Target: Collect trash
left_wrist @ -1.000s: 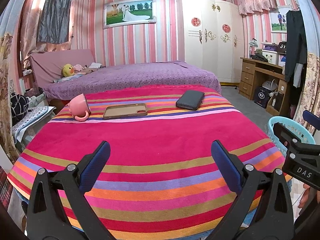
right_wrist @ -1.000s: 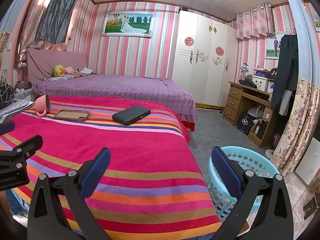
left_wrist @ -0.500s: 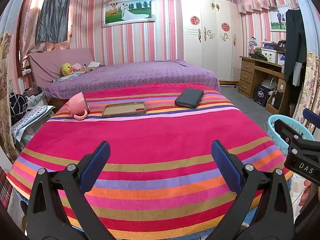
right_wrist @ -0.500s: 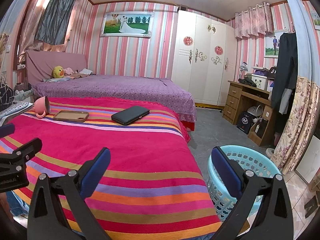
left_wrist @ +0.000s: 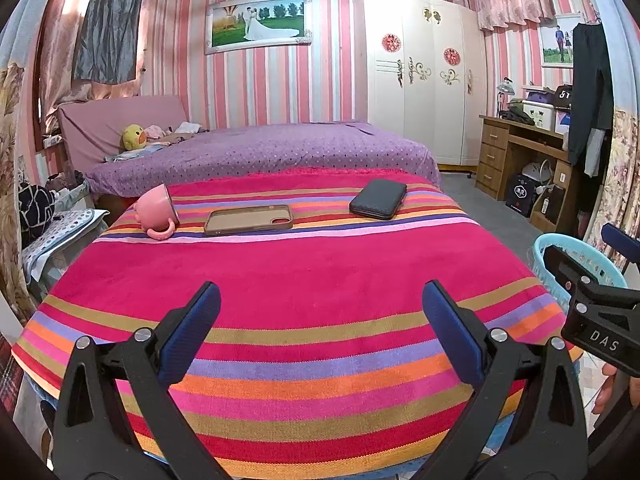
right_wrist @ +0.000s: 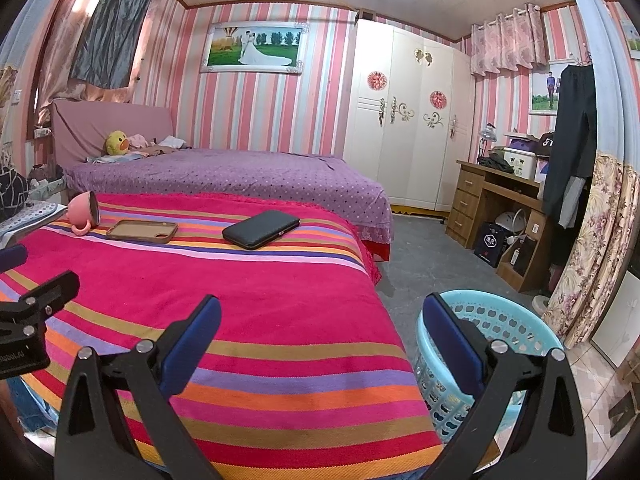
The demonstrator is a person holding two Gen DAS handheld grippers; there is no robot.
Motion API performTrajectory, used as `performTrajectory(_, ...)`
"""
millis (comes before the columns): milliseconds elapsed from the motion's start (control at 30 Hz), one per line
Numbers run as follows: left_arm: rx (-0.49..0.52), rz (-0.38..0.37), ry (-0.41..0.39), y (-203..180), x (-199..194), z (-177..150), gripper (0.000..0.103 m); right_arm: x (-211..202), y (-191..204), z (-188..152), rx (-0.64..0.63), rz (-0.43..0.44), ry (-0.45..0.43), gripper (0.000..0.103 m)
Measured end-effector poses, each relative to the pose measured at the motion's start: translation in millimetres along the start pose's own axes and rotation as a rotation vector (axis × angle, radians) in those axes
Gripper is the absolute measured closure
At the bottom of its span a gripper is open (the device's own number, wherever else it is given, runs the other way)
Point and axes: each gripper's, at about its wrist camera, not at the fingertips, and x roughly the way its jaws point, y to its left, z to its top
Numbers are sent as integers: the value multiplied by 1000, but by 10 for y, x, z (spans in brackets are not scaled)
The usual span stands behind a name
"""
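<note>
A pink mug (left_wrist: 156,210) lies on its side at the far left of a striped red blanket (left_wrist: 300,272). A brown phone case (left_wrist: 249,220) lies beside it and a black wallet (left_wrist: 378,199) lies further right. All three also show in the right wrist view: the mug (right_wrist: 82,210), the phone case (right_wrist: 142,231), the wallet (right_wrist: 261,229). A light blue basket (right_wrist: 496,344) stands on the floor at the blanket's right. My left gripper (left_wrist: 320,320) is open and empty above the blanket's near edge. My right gripper (right_wrist: 320,334) is open and empty, between blanket corner and basket.
A purple bed (left_wrist: 260,152) with a yellow plush duck (left_wrist: 134,136) lies behind. A white wardrobe (left_wrist: 420,76) and a wooden desk (left_wrist: 524,156) stand at the right. Grey floor (right_wrist: 424,248) runs between bed and desk. Clutter (left_wrist: 36,208) sits at the left.
Both grippers have tilted slightly, so the scene sits a little lower and closer in view. Both stay open and empty. Nothing on the blanket has moved.
</note>
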Motion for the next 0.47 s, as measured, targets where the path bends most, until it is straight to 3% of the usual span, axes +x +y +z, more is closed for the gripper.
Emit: performTrajectory(467, -5, 0, 4, 0, 11, -4, 6, 12, 0, -3, -1, -3, -1, 5)
